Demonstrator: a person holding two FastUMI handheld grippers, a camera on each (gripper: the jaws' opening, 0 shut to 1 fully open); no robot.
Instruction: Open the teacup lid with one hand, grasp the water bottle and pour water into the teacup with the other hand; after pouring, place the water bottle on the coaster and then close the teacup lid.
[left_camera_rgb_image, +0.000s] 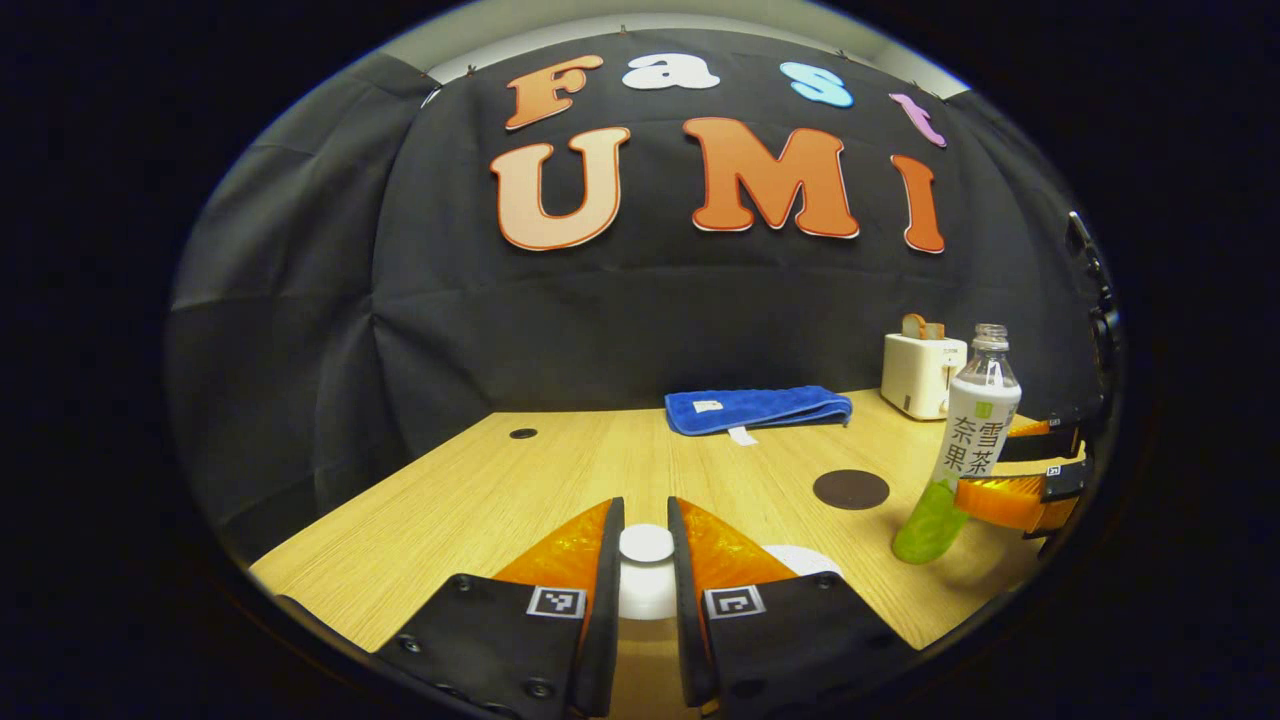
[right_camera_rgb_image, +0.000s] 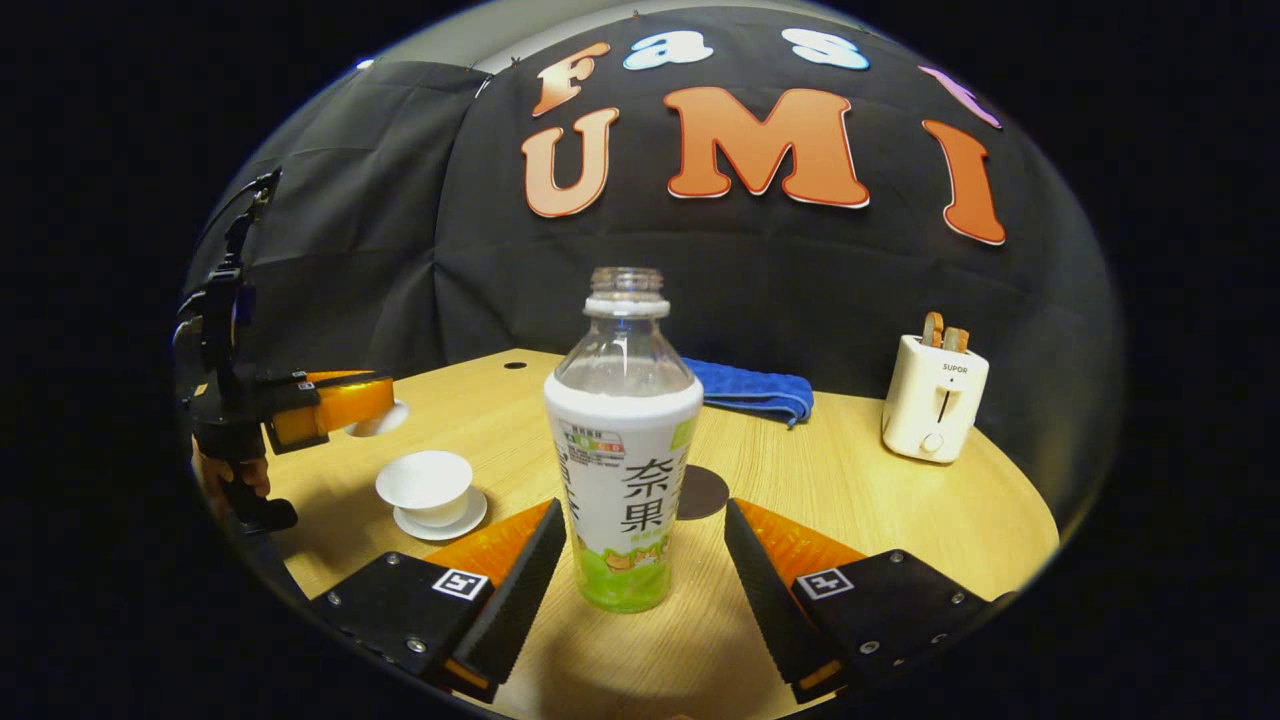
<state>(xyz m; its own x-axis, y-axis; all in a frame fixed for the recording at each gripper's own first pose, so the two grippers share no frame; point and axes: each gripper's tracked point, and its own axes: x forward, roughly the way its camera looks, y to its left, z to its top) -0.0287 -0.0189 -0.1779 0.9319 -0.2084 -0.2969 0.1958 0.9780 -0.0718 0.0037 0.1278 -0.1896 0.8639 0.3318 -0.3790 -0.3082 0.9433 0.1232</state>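
In the right gripper view, the left gripper (right_camera_rgb_image: 375, 412) held the teacup lid (right_camera_rgb_image: 380, 420) clenched in its jaws above the open teacup (right_camera_rgb_image: 425, 485). The water bottle (right_camera_rgb_image: 625, 450), uncapped, stood upright on the wooden surface (right_camera_rgb_image: 900, 510) between the right gripper's (right_camera_rgb_image: 645, 560) released jaws, apart from both. The dark coaster (right_camera_rgb_image: 703, 492) lay just behind the bottle.
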